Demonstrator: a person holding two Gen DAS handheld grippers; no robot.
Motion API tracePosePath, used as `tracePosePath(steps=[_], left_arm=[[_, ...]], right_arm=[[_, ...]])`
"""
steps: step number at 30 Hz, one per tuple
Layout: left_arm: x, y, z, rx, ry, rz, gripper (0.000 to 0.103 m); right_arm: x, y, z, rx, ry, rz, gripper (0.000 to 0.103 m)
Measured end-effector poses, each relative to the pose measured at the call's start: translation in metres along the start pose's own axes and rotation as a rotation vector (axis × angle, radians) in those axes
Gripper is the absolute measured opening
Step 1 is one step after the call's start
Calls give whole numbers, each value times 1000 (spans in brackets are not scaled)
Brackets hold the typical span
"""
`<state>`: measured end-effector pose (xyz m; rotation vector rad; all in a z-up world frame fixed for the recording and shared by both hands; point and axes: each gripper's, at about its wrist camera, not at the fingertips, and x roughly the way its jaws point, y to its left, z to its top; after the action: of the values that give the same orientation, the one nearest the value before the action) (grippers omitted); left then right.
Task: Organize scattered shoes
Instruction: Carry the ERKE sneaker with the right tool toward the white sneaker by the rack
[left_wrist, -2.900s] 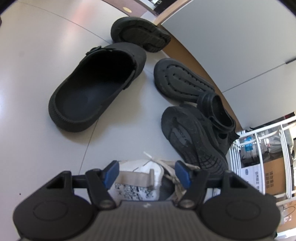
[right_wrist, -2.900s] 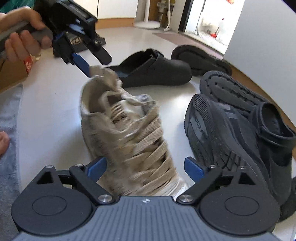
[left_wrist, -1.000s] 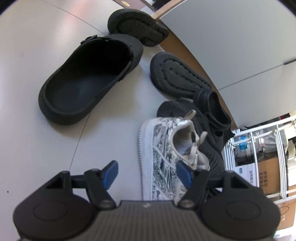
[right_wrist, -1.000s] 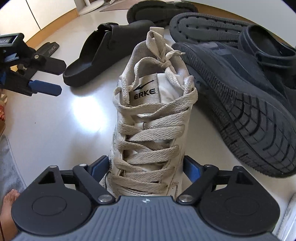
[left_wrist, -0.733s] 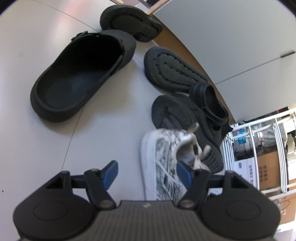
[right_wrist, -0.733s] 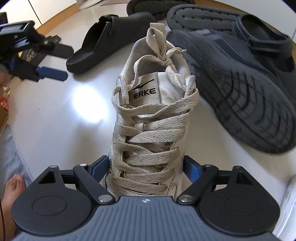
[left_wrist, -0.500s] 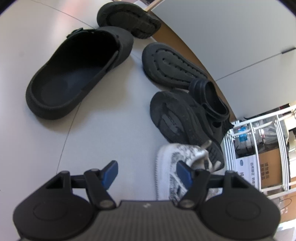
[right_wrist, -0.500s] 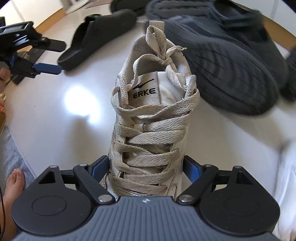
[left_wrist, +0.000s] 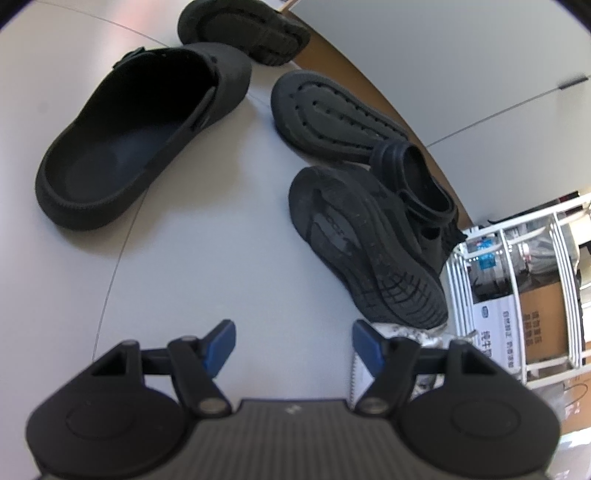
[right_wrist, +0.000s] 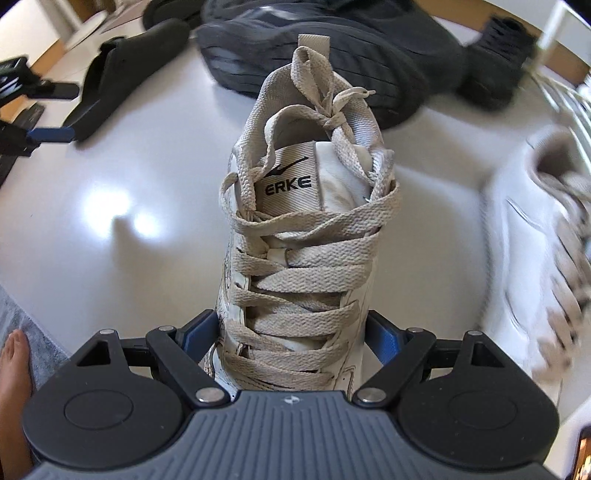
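**Gripping a white sneaker, other tool empty**

Clamping the forefoot of a white sneaker (right_wrist: 303, 258), the right tool (right_wrist: 291, 334) has its blue pads pressed against both sides of the shoe. The sneaker points away from the camera, heel farthest off, with beige laces crossed up its front and tied in a knot near the collar; the tongue reads ERKE. Whether its sole touches the floor cannot be told.

To its right lies a second white sneaker (right_wrist: 543, 254), blurred, near the edge of that view. Just past the held shoe's heel a dark sneaker (right_wrist: 314, 55) lies on its side, tread showing. Farther left sits a black clog (right_wrist: 129, 62), and beside it the left tool's blue pad and black arm show at the frame edge. A bare foot (right_wrist: 14, 373) rests on a grey mat at lower left.

The left tool (left_wrist: 293, 345) hangs wide with nothing between its pads, over pale floor (left_wrist: 184, 266). A patch of the held sneaker peeks past its right finger. Ahead lie the clog (left_wrist: 140, 129) upright, the dark sneaker (left_wrist: 365, 243) on its side, a black sandal (left_wrist: 417, 184) against it, and two upturned black soles (left_wrist: 332, 114) nearer the wall. A white wire rack (left_wrist: 517, 288) stands at right.
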<state>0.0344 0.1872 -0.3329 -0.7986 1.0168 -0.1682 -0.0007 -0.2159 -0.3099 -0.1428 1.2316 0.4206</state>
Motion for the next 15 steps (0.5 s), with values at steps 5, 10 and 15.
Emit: tracePosePath(steps=[5,10,15], left_arm=[[2,-2,1,7,7,6,72],[4,-2,3,32,15,15,72],[-1,-2,-4,24,14,15,72]], right_arm=[[-7,-12,-15,13,-13,-46,88],[-12,-23,-22,68,-9,-106,87],[-12,-30,-22,120,-19,-120,87]])
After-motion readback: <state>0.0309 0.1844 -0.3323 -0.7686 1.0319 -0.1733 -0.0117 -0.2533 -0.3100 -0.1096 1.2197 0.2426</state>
